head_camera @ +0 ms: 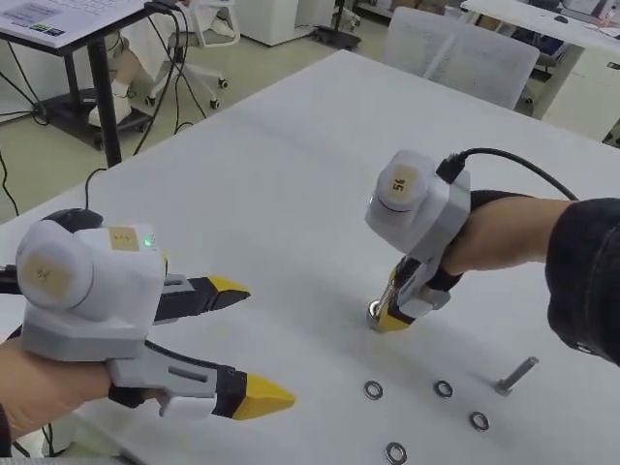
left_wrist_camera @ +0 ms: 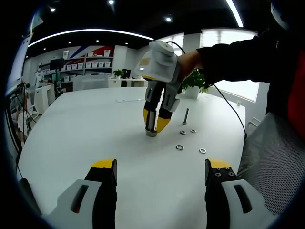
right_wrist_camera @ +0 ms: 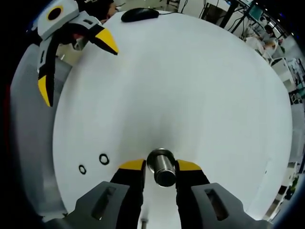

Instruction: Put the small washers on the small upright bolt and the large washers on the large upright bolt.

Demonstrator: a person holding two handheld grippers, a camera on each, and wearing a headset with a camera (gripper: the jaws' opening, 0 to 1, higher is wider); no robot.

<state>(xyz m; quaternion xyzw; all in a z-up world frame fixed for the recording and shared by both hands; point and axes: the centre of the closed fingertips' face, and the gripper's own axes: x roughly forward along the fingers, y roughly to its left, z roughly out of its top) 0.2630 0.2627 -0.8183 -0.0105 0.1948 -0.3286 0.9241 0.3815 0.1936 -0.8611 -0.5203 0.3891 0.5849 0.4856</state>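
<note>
In the head view the left gripper [head_camera: 247,339] hangs over the white table [head_camera: 291,174] with its jaws spread wide. The right gripper [head_camera: 389,318], whose round sticker seems to read 56, pins the large bolt [head_camera: 376,310] to the tabletop. Four washers [head_camera: 373,389] lie near the small bolt [head_camera: 516,376]. In the left gripper view both bolts stand upright, the small one just beside two washers. The right gripper view looks down on the large bolt's end, clamped between its jaws.
</note>
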